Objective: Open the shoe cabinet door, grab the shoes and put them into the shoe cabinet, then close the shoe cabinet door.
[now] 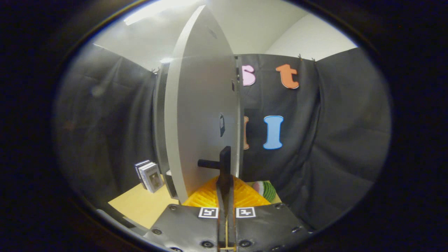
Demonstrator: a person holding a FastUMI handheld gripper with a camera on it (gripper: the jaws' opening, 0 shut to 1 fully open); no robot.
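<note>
The shoe cabinet's pale grey door (199, 115) stands swung out towards me, nearly edge-on. Its dark frame and body (159, 122) show just behind it to the left. A black handle (224, 159) sticks out of the door low down: a short stem with an upright bar on its end. My gripper (224, 179) is shut on that bar. Both fingers (206, 197) press together around the bar's lower part, which hides where it ends. What is inside the cabinet is hidden by the door.
The cabinet stands on a tan tabletop (140, 206). Small upright boxes (149, 176) lean against its left side. A rounded green-striped object (267, 190) lies on the table to the right, just beyond the fingers. Black cloth walls close in all around.
</note>
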